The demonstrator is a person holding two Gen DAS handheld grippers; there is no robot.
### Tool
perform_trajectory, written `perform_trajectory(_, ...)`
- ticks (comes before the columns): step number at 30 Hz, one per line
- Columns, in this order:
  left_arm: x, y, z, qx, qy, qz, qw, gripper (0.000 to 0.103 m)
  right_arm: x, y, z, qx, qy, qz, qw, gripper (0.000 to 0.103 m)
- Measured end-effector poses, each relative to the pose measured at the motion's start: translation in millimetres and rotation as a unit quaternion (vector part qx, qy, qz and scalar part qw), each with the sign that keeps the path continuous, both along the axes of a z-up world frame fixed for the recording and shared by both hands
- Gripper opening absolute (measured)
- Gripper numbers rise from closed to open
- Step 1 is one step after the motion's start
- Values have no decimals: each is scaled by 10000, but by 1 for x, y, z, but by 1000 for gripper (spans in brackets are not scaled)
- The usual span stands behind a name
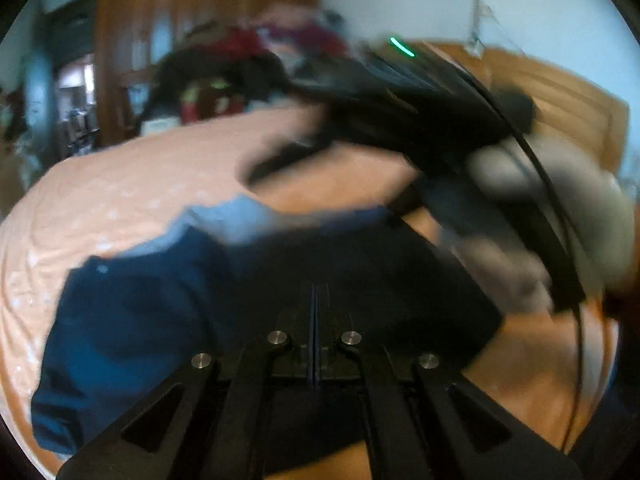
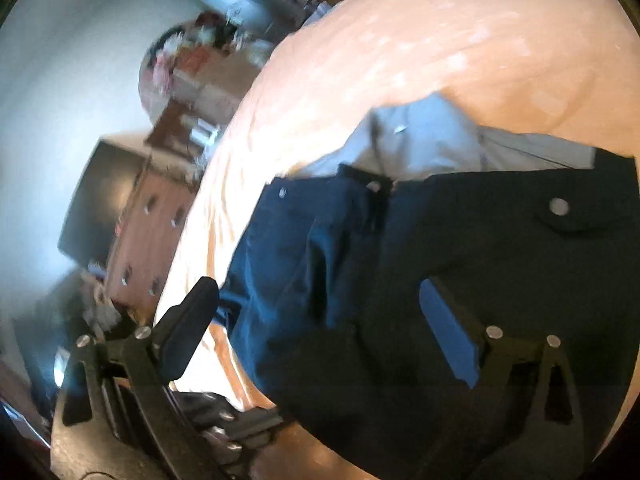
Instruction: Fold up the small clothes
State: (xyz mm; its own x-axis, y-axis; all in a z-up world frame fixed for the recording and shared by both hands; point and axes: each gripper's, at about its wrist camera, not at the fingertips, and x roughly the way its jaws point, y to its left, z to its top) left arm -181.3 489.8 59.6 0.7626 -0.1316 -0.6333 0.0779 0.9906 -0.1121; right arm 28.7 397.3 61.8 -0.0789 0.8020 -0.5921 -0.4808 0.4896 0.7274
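Left wrist view: the left gripper (image 1: 315,320) has its two fingers pressed flat together, with no gap between them. Whether cloth is pinched in the seam cannot be told; the frame is blurred. Directly ahead lies the navy garment (image 1: 168,320), spread on a peach bedsheet (image 1: 120,184), with a pale lining (image 1: 236,216) turned out at its far edge. The right gripper (image 1: 400,128) crosses the upper right of the frame as a dark smear, held in a gloved hand (image 1: 560,208).

Right wrist view: the right gripper (image 2: 332,320) is spread wide, one finger (image 2: 192,312) at the garment's left edge, the blue-padded finger (image 2: 448,332) over the dark cloth. It holds nothing. The garment appears to be small shorts or trousers, with a waistband (image 2: 420,148) in grey lining and a buttoned pocket flap (image 2: 560,216).

Assessment: the cloth is light, limp woven fabric that will drape and crease when lifted and offers no stiffness. The waistband and hems, being doubled and stitched, are the firmest places to pinch; the buttons are best avoided.
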Motion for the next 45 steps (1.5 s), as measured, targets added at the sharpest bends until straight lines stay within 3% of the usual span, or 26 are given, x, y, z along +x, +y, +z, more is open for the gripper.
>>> perform_trajectory(1,-5,9,-6,-277,92,139,9995,1,-1,-9,-2,93,54,-55,9999,99)
perform_trajectory(3,-21,49,-19,-1205,329,661,9900,2,-13,-32,-13,38,53,-122,9999,99)
perform_trajectory(6,-66,111,-34,-2265,273,1524,9616,19,-33,-58,-42,-315,258,-307,9987,99)
perform_trajectory(7,-81,128,-37,-2571,167,1725,9507,23,-39,-63,-48,-325,321,-314,9985,99)
perform_trajectory(8,-100,151,-41,-2953,16,2020,9338,25,-48,-68,-55,-315,389,-326,9982,99)
perform_trajectory(10,-125,180,-48,-3361,-178,2421,9100,31,-65,-77,-64,-254,535,-387,9975,99)
perform_trajectory(13,-150,216,-73,-4166,-264,2872,8621,33,-82,-82,-65,-114,706,-395,9967,99)
perform_trajectory(14,-150,224,-81,-4351,-223,2908,8518,33,-89,-81,-64,-95,711,-368,9967,99)
perform_trajectory(15,-153,227,-86,-4438,-214,2907,8474,33,-93,-80,-63,-98,695,-339,9970,99)
perform_trajectory(19,-149,223,-92,-4669,-327,2817,8376,51,-95,-80,-56,-152,598,-244,9978,99)
perform_trajectory(21,-143,225,-96,-4723,-379,2817,8344,54,-95,-79,-52,-120,566,-229,9981,99)
perform_trajectory(27,-136,232,-87,-4652,-389,3062,8297,54,-104,-76,-45,-108,488,-145,9986,99)
perform_trajectory(30,-143,241,-87,-4708,-122,3172,8231,52,-108,-74,-46,-146,465,-68,9988,99)
perform_trajectory(34,-162,260,-83,-4398,-10,3590,8232,53,-109,-70,-52,-180,522,-52,9985,99)
perform_trajectory(36,-157,270,-89,-4502,110,3546,8195,54,-110,-67,-55,-148,573,-78,9982,100)
perform_trajectory(37,-151,272,-92,-4552,198,3434,8213,54,-110,-65,-55,-131,582,-68,9982,100)
perform_trajectory(40,-132,272,-94,-4300,419,3254,8411,55,-114,-59,-53,-135,557,17,9984,100)
perform_trajectory(43,-125,275,-98,-4314,273,3291,8396,56,-115,-57,-53,-182,549,45,9983,100)
perform_trajectory(45,-118,275,-97,-4255,217,3279,8432,59,-115,-56,-53,-211,557,10,9982,100)
